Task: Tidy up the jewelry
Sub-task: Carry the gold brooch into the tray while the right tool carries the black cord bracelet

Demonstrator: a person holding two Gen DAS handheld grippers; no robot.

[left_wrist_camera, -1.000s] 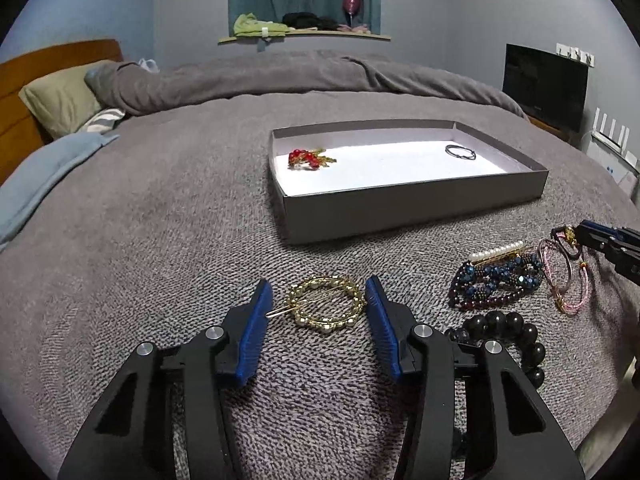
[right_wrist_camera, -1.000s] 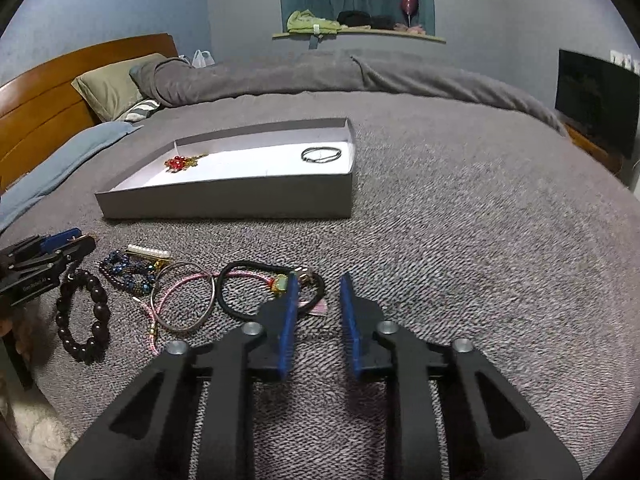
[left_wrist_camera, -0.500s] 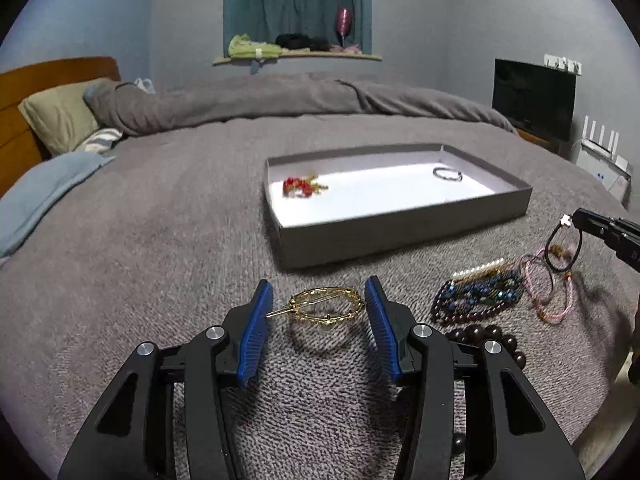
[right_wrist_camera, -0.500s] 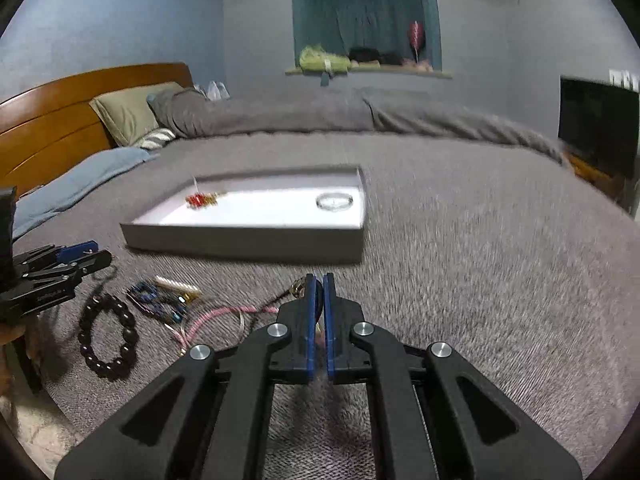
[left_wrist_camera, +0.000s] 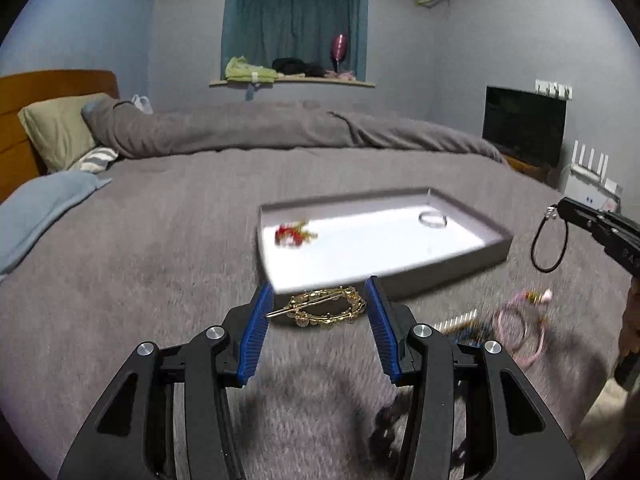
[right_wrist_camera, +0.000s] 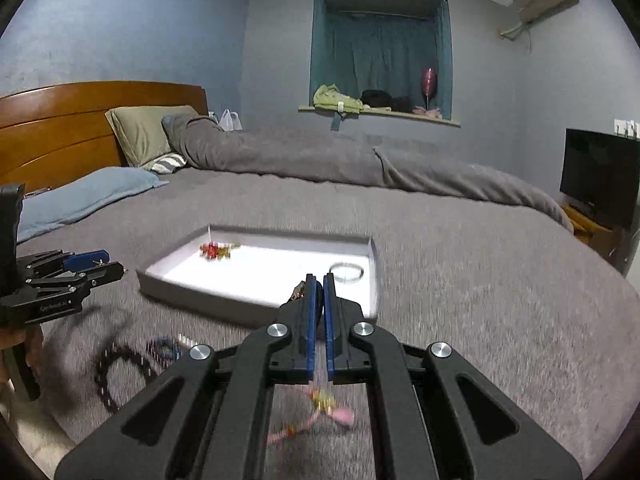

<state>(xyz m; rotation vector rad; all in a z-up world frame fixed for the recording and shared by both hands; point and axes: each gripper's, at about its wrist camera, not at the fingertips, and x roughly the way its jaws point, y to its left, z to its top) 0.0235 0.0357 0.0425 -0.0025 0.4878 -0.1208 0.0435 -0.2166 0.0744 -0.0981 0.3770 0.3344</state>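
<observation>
My left gripper (left_wrist_camera: pixel 318 304) holds a round gold hair clip (left_wrist_camera: pixel 322 311) between its blue pads, lifted above the grey bedspread near the front wall of the grey tray (left_wrist_camera: pixel 452 266). The jaws stand wide, touching the clip's sides. My right gripper (right_wrist_camera: pixel 318 280) is shut on a black hair tie (left_wrist_camera: pixel 550 240), which hangs as a loop from its tip in the left wrist view; in its own view only a dark bit shows between the pads. The tray holds a red brooch (left_wrist_camera: pixel 292 234) and a dark ring bracelet (left_wrist_camera: pixel 433 219).
On the bedspread lie a pink hair tie (left_wrist_camera: pixel 520 326), a blue bead bracelet (right_wrist_camera: pixel 164 346), a black bead bracelet (right_wrist_camera: pixel 120 376) and a pearl clip (left_wrist_camera: pixel 456 324). Pillows and a rolled duvet lie at the back. A television (left_wrist_camera: pixel 524 124) stands to the right.
Both grippers have risen from the bedspread. The left lifted the gold clip toward the tray. The right closed on the black hair tie and carried it up toward the tray.
</observation>
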